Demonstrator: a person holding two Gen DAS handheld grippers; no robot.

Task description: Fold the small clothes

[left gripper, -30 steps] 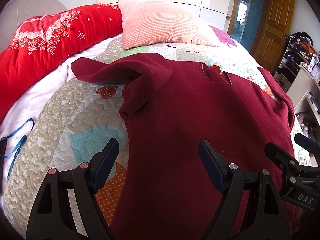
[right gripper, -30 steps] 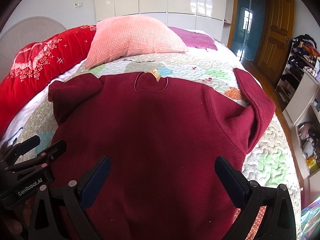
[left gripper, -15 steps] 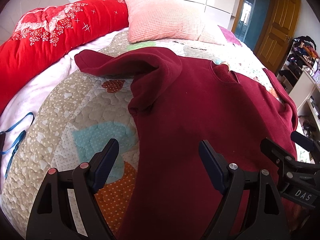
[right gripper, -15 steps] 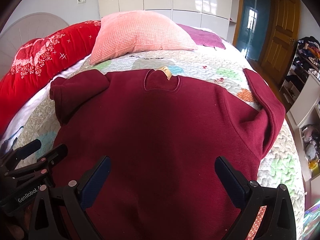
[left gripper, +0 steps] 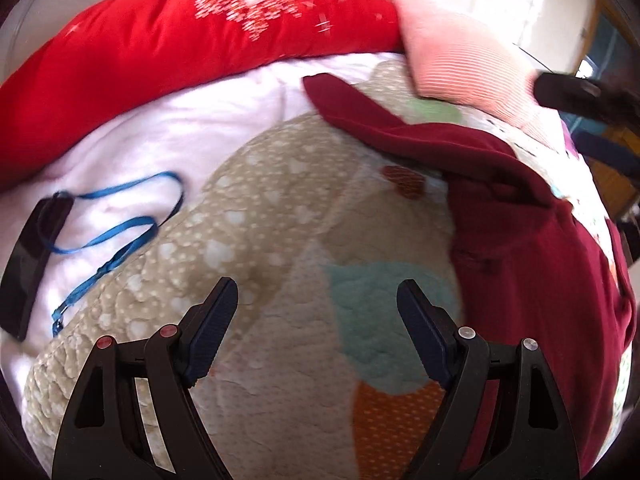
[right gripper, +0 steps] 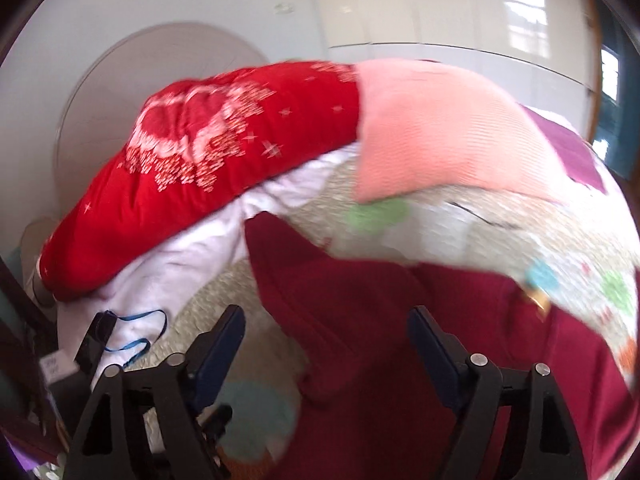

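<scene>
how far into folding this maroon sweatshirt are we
Barely begun. Done: the maroon sweatshirt is spread out on the patchwork quilt. In hand: nothing. The left gripper is open over bare quilt; the right gripper is open, its jaws just narrowing, with nothing pinched between them, over the sleeve that still sticks out toward the red duvet. Left: fold in both sleeves, then the body.

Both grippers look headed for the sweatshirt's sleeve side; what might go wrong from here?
1. The left gripper is open over bare quilt, with the maroon sweatshirt off to its right; closing here would likely pinch bedding.
2. The right gripper, jaws just closing with nothing gripped, hangs over the rumpled sleeve; it may catch extra layers.
3. The blue lanyard lies nearby and might snag.
</scene>
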